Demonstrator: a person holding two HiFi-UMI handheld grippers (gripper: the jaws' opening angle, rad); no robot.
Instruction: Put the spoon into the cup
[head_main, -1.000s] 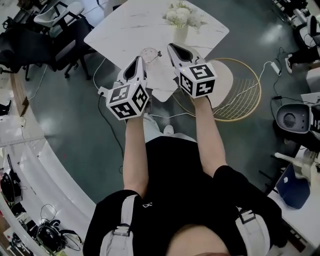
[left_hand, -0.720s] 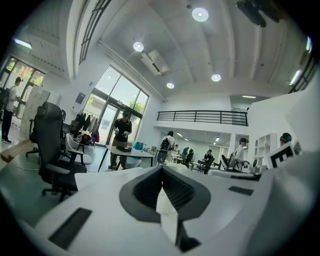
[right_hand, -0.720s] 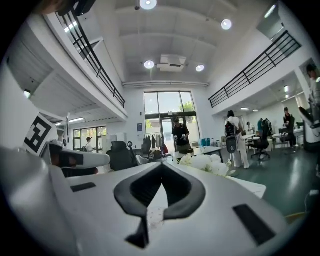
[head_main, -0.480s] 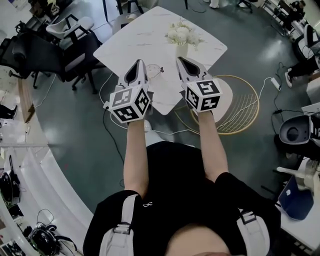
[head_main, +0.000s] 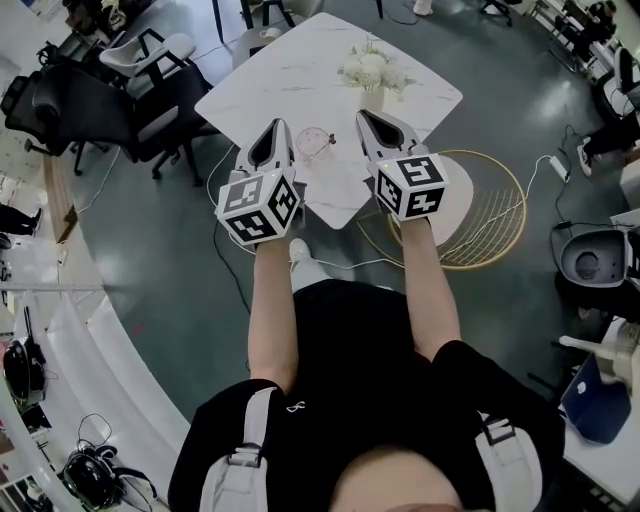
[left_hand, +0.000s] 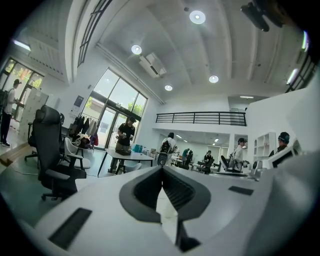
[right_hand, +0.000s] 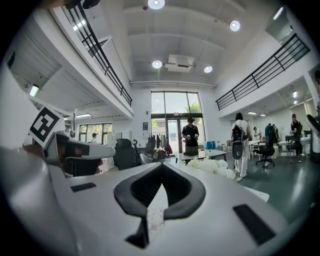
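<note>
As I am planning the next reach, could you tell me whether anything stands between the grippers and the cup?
Nothing visible does. The clear cup sits on the white table in the open gap between the left gripper and the right gripper, both shut and empty. The flower vase stands beyond it.

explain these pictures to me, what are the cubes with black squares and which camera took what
There is no robot here. A person in black holds a two-jaw tool in each hand: the left gripper and the right gripper. The cubes with black squares are parts of those grippers.

The head view comes from a camera on the person's head, looking steeply down. The two gripper views come from cameras riding on each gripper, looking along its jaws.

Both pairs of jaws are shut and hold nothing.

On the white marble table stand a vase of white flowers and a small clear glass cup. A thin handle, probably the spoon, seems to stick out of the cup, but it is too small to be sure.
</note>
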